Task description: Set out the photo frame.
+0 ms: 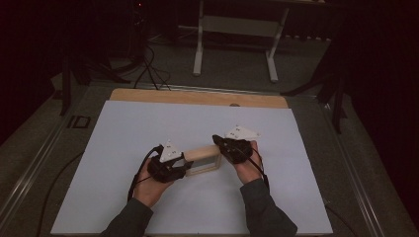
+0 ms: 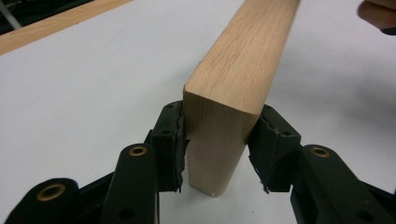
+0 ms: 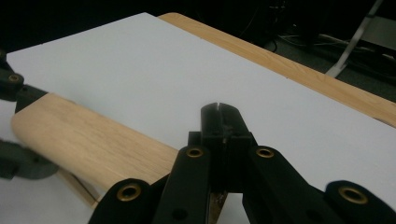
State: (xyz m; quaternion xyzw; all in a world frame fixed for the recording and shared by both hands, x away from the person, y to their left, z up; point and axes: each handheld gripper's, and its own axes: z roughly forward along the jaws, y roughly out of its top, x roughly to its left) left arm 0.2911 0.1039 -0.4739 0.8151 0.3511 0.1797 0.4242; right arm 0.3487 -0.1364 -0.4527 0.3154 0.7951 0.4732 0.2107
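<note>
We see a small wooden frame (image 1: pixel 202 159) standing near the middle of the white sheet (image 1: pixel 123 133) that covers the bench (image 1: pixel 197 97), a little toward six o'clock, held between our two tongs. Our left tongs (image 1: pixel 184 165) meet its nine o'clock end; in the left gripper view the left tongs (image 2: pixel 217 144) close on the squared end of the frame's thick rounded top bar (image 2: pixel 243 70), one black pad touching each side of the wood. Our right tongs (image 1: pixel 217 141) come in at the three o'clock end; in the right gripper view the right tongs (image 3: pixel 223 126) stand narrow, jaws pressed nearly together just beside the bar (image 3: pixel 88 140), and pale wood shows below them, so we cannot tell whether they pinch a thin part of the frame. The left hand (image 1: pixel 148 185) and right hand (image 1: pixel 249 168) rise from six o'clock in dark sleeves. Beyond the bench, at twelve o'clock, a light metal stand (image 1: pixel 237 29) sits on the floor.
</note>
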